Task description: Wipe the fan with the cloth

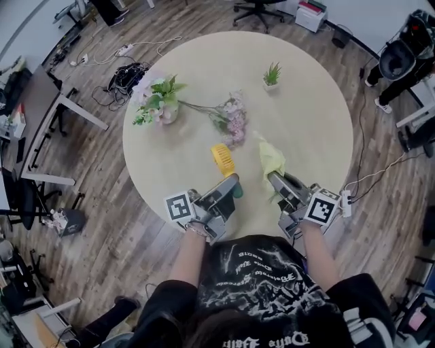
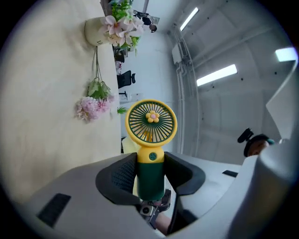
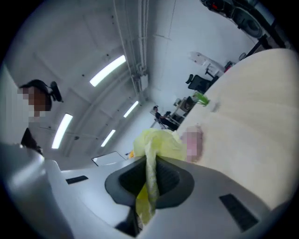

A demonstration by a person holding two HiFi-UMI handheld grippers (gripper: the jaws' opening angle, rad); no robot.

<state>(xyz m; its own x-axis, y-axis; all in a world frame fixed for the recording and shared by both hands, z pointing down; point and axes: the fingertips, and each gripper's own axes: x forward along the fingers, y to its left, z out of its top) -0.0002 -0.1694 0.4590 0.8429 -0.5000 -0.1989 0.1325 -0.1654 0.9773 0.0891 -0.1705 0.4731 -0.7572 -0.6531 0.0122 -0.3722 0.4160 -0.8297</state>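
A small hand fan with a yellow round head point(image 1: 221, 161) and a dark green handle point(image 1: 237, 190) is held above the round table point(image 1: 306, 115). My left gripper point(image 1: 230, 182) is shut on that handle. In the left gripper view the fan point(image 2: 152, 122) stands between the dark pads, and the left gripper point(image 2: 150, 169) clamps the green handle point(image 2: 150, 179) from both sides. My right gripper point(image 1: 274, 178) is shut on a pale yellow cloth point(image 1: 270, 158), just right of the fan. The right gripper view shows the cloth point(image 3: 158, 141) bunched above the right gripper point(image 3: 150, 176), with a strip pinched between the pads.
A vase of pink and white flowers point(image 1: 162, 103) stands at the table's left. Loose pink flower stems point(image 1: 232, 122) lie near the middle and a small potted plant point(image 1: 272, 75) at the back. Desks point(image 1: 47, 102), cables and an office chair point(image 1: 262, 8) surround the table.
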